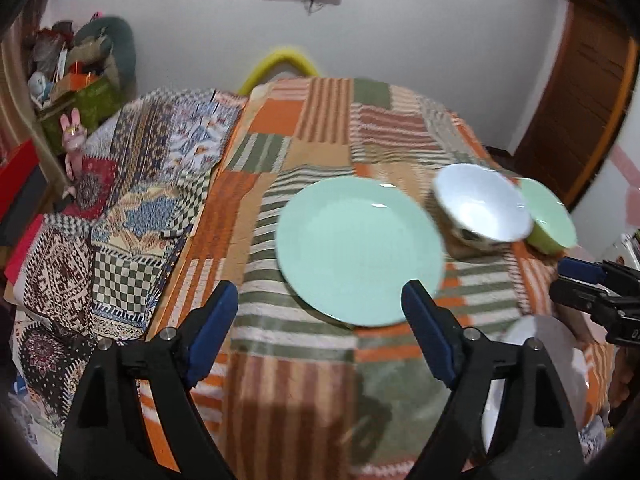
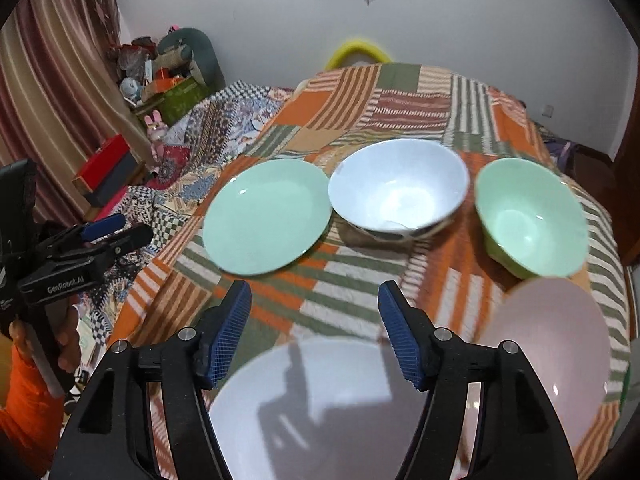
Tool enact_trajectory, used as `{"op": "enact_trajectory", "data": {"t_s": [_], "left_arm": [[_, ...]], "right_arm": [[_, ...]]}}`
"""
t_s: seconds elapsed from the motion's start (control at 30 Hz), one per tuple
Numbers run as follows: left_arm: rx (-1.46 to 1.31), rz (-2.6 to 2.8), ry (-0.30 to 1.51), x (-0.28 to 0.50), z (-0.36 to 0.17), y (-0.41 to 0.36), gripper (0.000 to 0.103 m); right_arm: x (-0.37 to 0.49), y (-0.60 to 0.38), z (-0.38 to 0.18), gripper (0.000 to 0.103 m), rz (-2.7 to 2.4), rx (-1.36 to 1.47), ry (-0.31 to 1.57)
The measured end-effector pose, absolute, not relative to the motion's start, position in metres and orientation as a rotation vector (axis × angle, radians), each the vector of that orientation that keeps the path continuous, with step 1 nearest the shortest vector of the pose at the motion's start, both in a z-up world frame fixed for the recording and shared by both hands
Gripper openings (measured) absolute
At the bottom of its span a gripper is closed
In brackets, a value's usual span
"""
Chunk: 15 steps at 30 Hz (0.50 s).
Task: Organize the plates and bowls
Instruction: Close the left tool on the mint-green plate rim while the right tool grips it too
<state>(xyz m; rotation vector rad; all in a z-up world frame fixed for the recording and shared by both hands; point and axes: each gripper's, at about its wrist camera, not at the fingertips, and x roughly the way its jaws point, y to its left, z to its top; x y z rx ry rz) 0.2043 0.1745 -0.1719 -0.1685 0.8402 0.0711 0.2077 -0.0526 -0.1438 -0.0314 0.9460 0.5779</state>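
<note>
On the patchwork blanket (image 2: 360, 120) lie a pale green plate (image 2: 266, 216), a white bowl (image 2: 400, 188) and a green bowl (image 2: 532, 216) in a row. Closer to me are a white plate (image 2: 320, 408) and a pink bowl (image 2: 548, 352). My right gripper (image 2: 314, 292) hovers open and empty above the white plate's far rim. My left gripper (image 1: 320, 292) is open and empty over the near edge of the green plate (image 1: 360, 252). The white bowl (image 1: 484, 204) and green bowl (image 1: 552, 216) lie to its right. Each gripper shows in the other's view: the right gripper (image 1: 568, 282) and the left gripper (image 2: 128, 231).
A second patterned cloth (image 1: 120, 208) covers the bed's left side. Beyond it are a red box (image 2: 106, 160), a pink toy rabbit (image 2: 156, 128) and piled clutter (image 2: 168, 76). A wooden door (image 1: 580, 112) stands at the right. A hand in an orange sleeve (image 2: 24, 400) holds the left gripper.
</note>
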Motion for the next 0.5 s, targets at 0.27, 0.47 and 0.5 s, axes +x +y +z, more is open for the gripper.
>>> {"op": "enact_trajectory", "data": {"t_s": [0.27, 0.47, 0.5], "left_arm": [[-0.204, 0.054, 0.924, 0.259, -0.224, 0.207, 0.063], [-0.212, 0.003, 0.951, 0.286, -0.25, 0.215, 0.035], [-0.216, -0.005, 0.952, 0.288, -0.252, 0.215, 0.03]], "right_arm": [[0.25, -0.012, -0.18, 0.057, 0.603, -0.064, 1.044], [0.273, 0.008, -0.204, 0.037, 0.601, -0.068, 1.13], [0.275, 0.009, -0.206, 0.035, 0.598, -0.068, 1.136]]}}
